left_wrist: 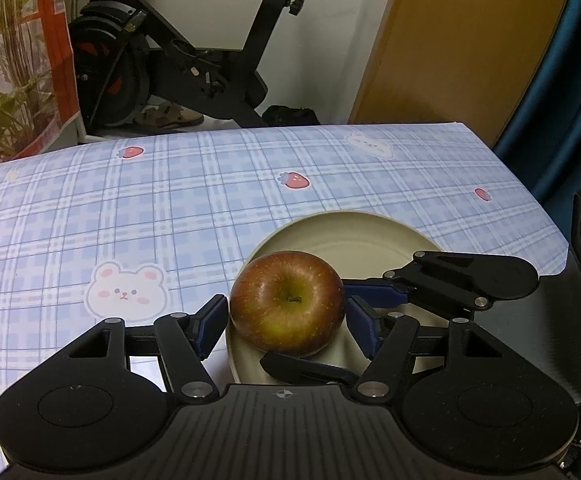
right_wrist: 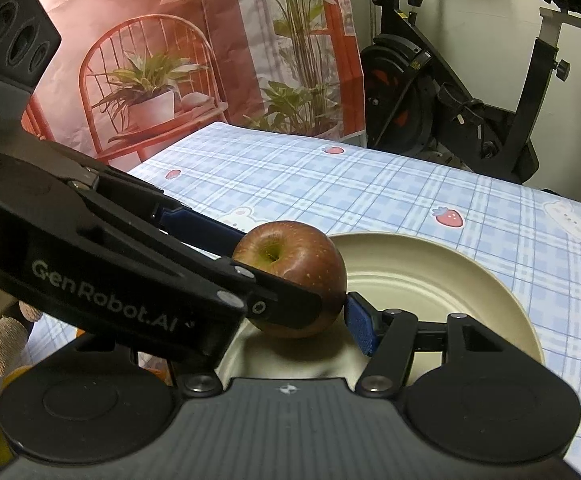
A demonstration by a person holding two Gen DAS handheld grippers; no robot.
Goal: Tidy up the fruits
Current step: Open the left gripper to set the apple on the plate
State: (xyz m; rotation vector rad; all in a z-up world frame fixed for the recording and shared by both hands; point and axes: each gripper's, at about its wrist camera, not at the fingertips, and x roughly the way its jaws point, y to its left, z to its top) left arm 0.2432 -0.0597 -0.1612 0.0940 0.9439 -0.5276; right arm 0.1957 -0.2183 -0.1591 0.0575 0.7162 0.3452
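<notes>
Lighting: dim, warm indoor light, even, source out of frame. Shadows: soft one under the apple [left_wrist: 286,303] on the plate [left_wrist: 350,232] between the fingers. Glare: none. Focus: sharp at the fingertips, slightly soft beyond. Distortion: strong fisheye bending, dark vignette at the corners.

Only one readable marking: "GenRobot.AI" in white letters on the black finger arm of the left gripper [right_wrist: 290,280], seen from the right wrist.
</notes>
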